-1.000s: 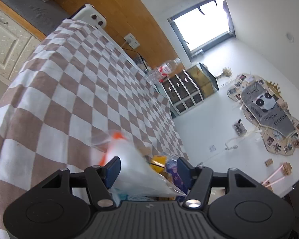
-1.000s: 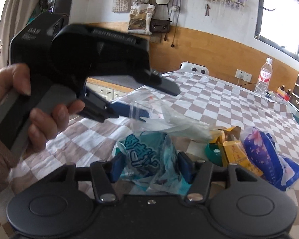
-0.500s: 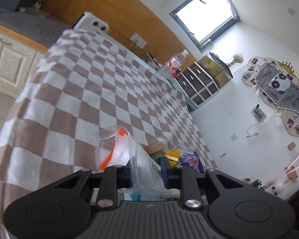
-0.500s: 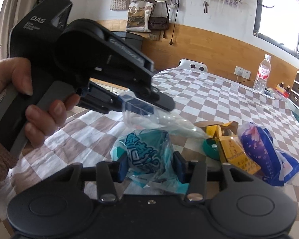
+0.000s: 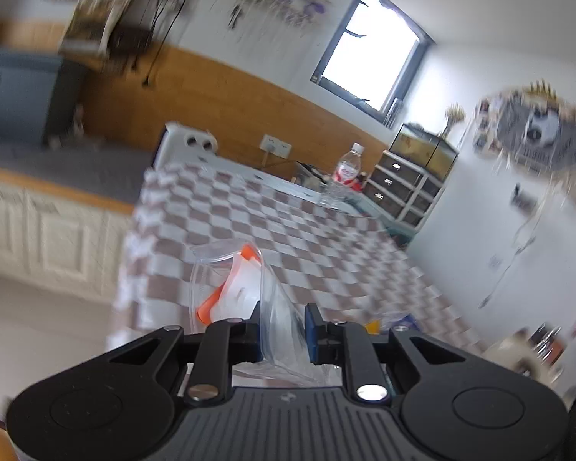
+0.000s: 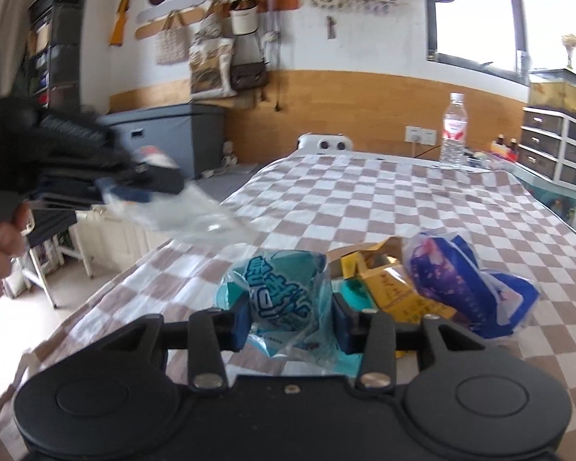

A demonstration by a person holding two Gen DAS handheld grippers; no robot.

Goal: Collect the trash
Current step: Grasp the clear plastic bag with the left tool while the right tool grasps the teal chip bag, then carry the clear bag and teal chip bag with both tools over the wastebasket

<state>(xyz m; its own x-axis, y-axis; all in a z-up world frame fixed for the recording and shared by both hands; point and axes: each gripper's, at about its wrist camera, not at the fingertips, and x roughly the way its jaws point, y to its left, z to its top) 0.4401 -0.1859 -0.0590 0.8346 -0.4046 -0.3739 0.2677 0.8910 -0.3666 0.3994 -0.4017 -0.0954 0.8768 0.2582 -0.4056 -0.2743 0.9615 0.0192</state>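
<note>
My left gripper (image 5: 282, 320) pinches a clear plastic bag (image 5: 242, 269) with an orange and white scrap inside; its jaws are still closing on the film. In the right wrist view that gripper (image 6: 134, 188) is a blur at the left, above the table, with the bag (image 6: 180, 215) hanging from it. My right gripper (image 6: 290, 319) has a crumpled teal wrapper (image 6: 280, 284) between its blue pads, and its jaws are closing on it. The wrapper rests on the checked tablecloth (image 6: 403, 199).
A yellow carton (image 6: 395, 292) and a blue and purple bag (image 6: 453, 280) lie just right of the wrapper. A water bottle (image 6: 455, 130) stands at the table's far end. White cabinets (image 5: 38, 230) line the wall left of the table. A hand (image 6: 0, 246) grips the left tool.
The left jaws have closed on the clear bag and carried it up and away to the left. The right jaws have narrowed onto the teal wrapper.
</note>
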